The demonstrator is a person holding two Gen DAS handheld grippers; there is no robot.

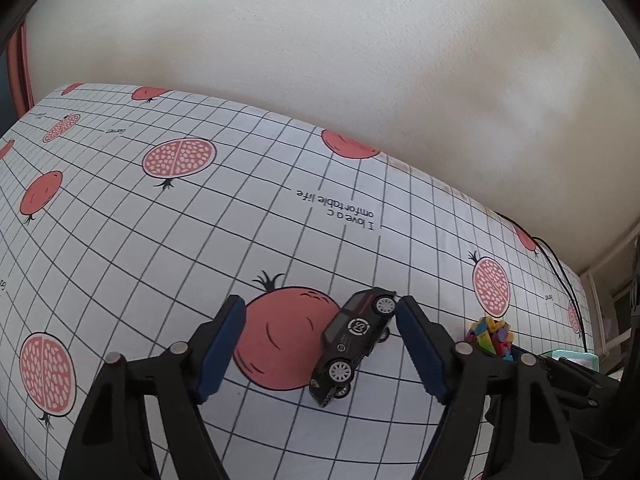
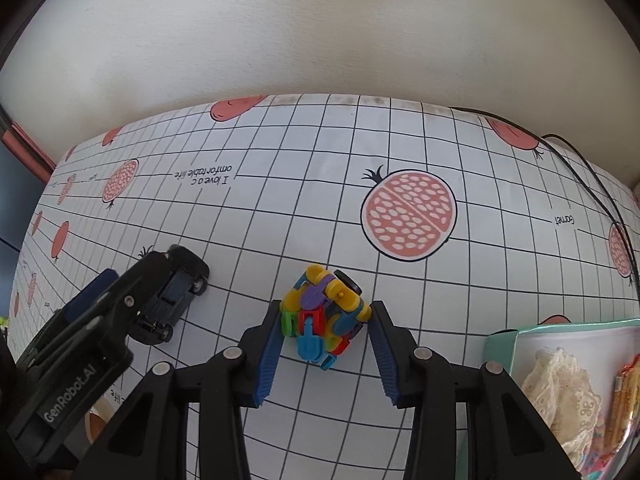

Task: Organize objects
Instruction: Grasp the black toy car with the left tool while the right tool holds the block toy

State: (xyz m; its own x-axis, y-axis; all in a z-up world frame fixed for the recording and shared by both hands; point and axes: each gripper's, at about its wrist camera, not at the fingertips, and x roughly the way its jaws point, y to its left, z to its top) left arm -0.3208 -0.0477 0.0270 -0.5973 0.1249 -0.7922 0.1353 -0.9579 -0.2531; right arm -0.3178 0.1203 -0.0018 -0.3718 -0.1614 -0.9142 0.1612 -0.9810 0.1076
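Fingers [image 1: 420, 344] of both grippers spread wide, straddling their toys.
Black toy car [image 1: 352, 340]: rigid, rolls, take its sides; block cluster [image 2: 324, 316] light, may crumble.

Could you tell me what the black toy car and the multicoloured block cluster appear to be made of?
The toy car looks like painted die-cast metal or hard plastic: glossy black body, silvery wheel hubs. The block cluster looks like moulded plastic: bright, uniform colours, smooth matte-satin interlocking pieces. Neither is certain by sight.
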